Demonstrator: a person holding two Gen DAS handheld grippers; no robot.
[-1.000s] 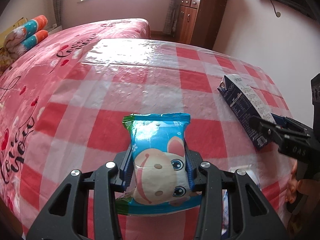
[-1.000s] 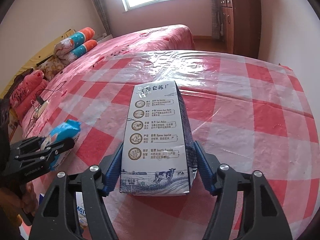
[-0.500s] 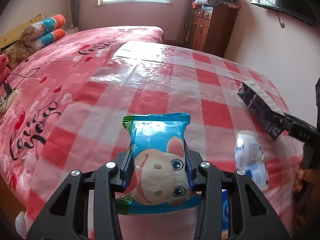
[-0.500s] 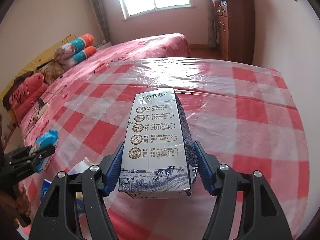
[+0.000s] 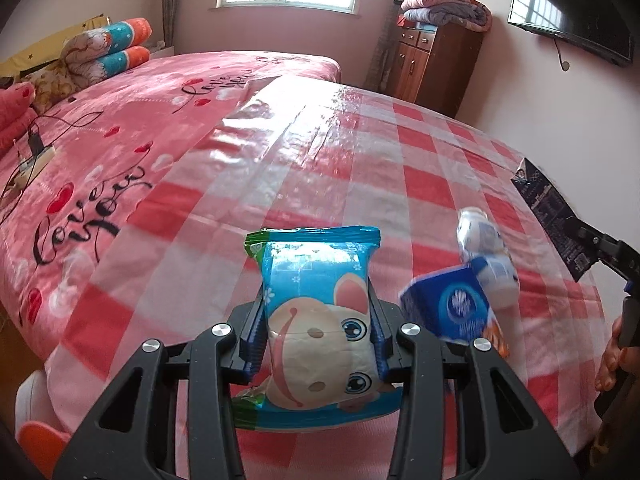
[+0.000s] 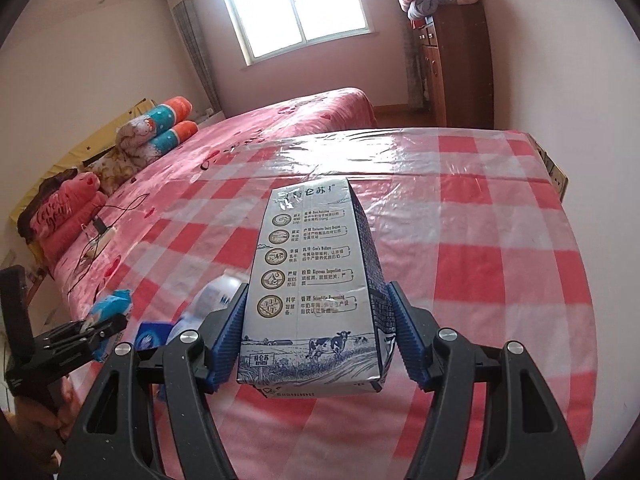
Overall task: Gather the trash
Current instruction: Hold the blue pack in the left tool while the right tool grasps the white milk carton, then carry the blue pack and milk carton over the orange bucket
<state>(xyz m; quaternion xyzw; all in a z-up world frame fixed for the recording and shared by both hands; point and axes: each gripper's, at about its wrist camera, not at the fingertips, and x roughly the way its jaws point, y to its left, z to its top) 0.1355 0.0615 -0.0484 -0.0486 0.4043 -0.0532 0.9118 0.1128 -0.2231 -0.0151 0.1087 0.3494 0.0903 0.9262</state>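
Observation:
My left gripper point(image 5: 316, 344) is shut on a blue snack packet point(image 5: 320, 304) with a cartoon face, held above the red-and-white checked tablecloth point(image 5: 420, 152). My right gripper point(image 6: 316, 340) is shut on a blue-and-white milk carton point(image 6: 316, 280), also held above the cloth. The carton and right gripper show at the right edge of the left wrist view point(image 5: 548, 216). The packet and left gripper show at the lower left of the right wrist view point(image 6: 108, 312). A blue tissue pack point(image 5: 452, 308) and a white bottle point(image 5: 488, 256) lie near the cloth's near edge.
A bed with a pink cover point(image 5: 120, 128) adjoins the table on the left, with rolled blankets point(image 5: 108, 48) and a cable and power strip point(image 5: 36, 148) on it. A wooden cabinet point(image 5: 432, 64) stands at the back wall. A wall TV point(image 5: 572, 12) hangs at right.
Both grippers have pulled back and risen away from the table with their items. The tissue pack and white bottle have come into view near the table's edge.

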